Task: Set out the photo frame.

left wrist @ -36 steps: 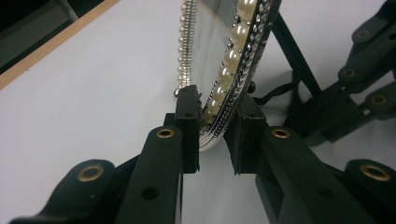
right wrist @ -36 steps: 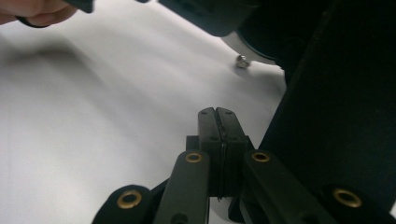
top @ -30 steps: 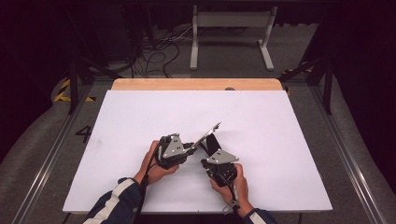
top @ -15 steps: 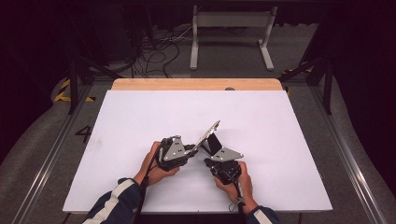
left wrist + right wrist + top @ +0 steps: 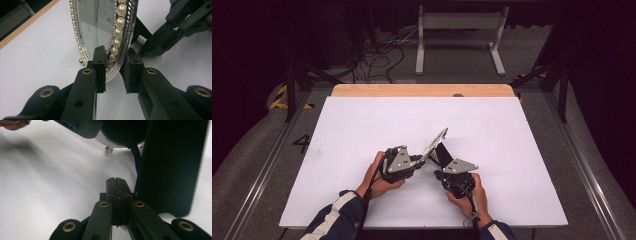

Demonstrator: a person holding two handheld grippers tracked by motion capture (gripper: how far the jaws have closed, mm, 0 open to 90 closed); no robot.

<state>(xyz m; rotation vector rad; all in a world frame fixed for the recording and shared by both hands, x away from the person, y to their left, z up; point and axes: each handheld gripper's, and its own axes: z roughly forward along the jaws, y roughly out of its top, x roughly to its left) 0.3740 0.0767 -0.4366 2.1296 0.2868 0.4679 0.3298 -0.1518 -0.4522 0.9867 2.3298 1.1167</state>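
An oval silver frame edged with pearls stands tilted on the white table. My left gripper is shut on its lower rim, one pad on the glass face and one on the back. A black prop stand juts from the frame's back. My right gripper is shut with nothing between its pads, its tips on the table just left of that stand. A small ball foot of the frame hovers close to the tabletop.
The white sheet covers most of a wooden tabletop, bare wood showing along the far edge. Metal rails run along both sides. Cables and a white stand lie on the floor beyond.
My right hand has drifted slightly to the right. The left hand and the frame keep their place.
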